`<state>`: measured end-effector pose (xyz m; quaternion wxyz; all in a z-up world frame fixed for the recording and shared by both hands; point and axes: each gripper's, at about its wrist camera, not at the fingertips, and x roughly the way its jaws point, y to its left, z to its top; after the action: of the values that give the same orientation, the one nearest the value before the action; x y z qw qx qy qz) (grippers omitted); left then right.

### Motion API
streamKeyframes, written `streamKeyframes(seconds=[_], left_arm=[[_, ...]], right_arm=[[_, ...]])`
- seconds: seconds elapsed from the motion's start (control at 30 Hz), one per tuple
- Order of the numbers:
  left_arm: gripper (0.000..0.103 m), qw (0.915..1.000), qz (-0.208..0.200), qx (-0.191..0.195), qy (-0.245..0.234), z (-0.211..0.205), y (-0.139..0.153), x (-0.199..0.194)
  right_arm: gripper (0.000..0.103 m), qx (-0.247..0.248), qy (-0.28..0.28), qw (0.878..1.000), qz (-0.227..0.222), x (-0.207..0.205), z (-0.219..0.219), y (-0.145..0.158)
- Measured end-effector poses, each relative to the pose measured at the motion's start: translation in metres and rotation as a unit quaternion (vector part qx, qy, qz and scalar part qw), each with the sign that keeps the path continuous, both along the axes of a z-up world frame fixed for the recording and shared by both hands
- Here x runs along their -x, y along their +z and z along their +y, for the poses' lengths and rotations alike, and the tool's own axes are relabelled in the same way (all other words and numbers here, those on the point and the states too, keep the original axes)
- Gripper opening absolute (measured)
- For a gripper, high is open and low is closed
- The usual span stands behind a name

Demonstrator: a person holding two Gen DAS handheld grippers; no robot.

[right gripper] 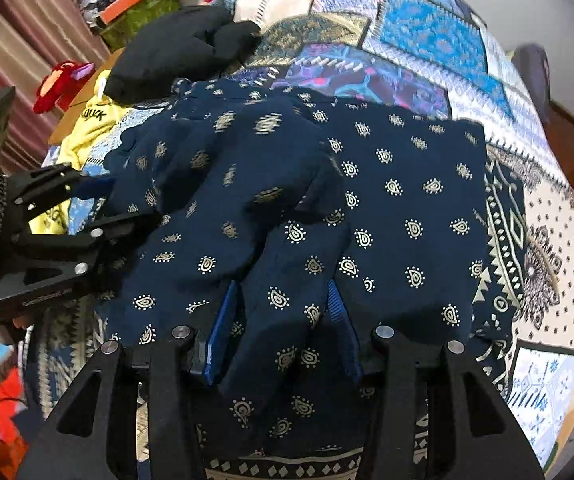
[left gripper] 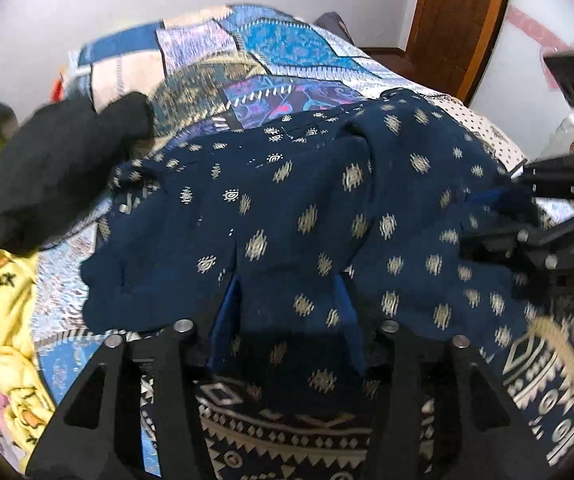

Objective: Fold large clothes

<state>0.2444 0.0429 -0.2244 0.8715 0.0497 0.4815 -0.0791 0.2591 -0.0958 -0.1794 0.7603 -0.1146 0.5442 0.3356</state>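
A large navy garment (left gripper: 307, 184) with a gold paisley print lies partly folded on the patchwork bed quilt (left gripper: 287, 44). Its patterned border runs along the near edge. My left gripper (left gripper: 287, 284) points down at the near part of the garment, its blue fingers (left gripper: 227, 312) apart with loose cloth lying between them. At the right edge, the right gripper (left gripper: 487, 218) also stands at the cloth. In the right wrist view, the right gripper (right gripper: 282, 286) is open over a raised fold of the garment (right gripper: 407, 200), and the left gripper (right gripper: 115, 202) sits at its left side.
A black cloth (right gripper: 179, 52) lies bunched at the far left of the quilt (right gripper: 427, 28). A yellow printed garment (right gripper: 87, 124) hangs off the bed's left edge near a red toy (right gripper: 59, 84) and a striped curtain (right gripper: 15, 40). A wooden door frame (left gripper: 459, 12) stands behind the bed.
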Motion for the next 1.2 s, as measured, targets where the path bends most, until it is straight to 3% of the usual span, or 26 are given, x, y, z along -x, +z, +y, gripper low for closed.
streamKeyframes(seconds=[0.1,0.23,0.37,0.53,0.73,0.83,0.9,0.97,1.13,1.2], left_arm=[[0.051,1.0,0.001,-0.002,-0.002,0.0,0.005,0.005],[0.052,0.9994,-0.004,0.033,0.014,0.014,0.026,0.007],[0.053,0.9941,-0.051,0.068,0.068,0.047,0.059,0.006],[0.064,0.9799,-0.08,0.097,0.155,0.106,0.076,-0.002],[0.068,0.9536,-0.018,0.143,0.264,0.173,0.033,-0.02],[0.068,0.9441,0.029,0.192,0.266,0.185,-0.001,-0.027],[0.068,0.931,0.064,0.241,0.267,0.19,-0.029,-0.032],[0.068,0.9199,0.084,0.26,0.281,0.192,-0.049,-0.034],[0.068,0.9079,0.107,0.3,0.273,0.185,-0.08,-0.042],[0.073,0.9114,0.094,0.308,0.256,0.181,-0.078,-0.043]], right_arm=[[0.045,-0.006,-0.007,1.0,0.007,-0.003,-0.006,0.006],[0.045,-0.031,-0.022,0.999,-0.016,-0.008,-0.02,0.032],[0.045,-0.059,-0.058,0.995,-0.052,-0.017,-0.042,0.061],[0.045,-0.075,-0.116,0.987,-0.078,-0.045,-0.07,0.077],[0.045,-0.065,-0.195,0.978,-0.047,-0.079,-0.103,0.05],[0.045,-0.052,-0.222,0.974,-0.015,-0.092,-0.114,0.025],[0.045,-0.048,-0.232,0.971,0.009,-0.1,-0.121,0.009],[0.045,-0.05,-0.239,0.969,0.039,-0.106,-0.126,-0.009],[0.045,-0.063,-0.254,0.962,0.079,-0.117,-0.133,-0.035],[0.045,-0.078,-0.26,0.958,0.096,-0.121,-0.135,-0.042]])
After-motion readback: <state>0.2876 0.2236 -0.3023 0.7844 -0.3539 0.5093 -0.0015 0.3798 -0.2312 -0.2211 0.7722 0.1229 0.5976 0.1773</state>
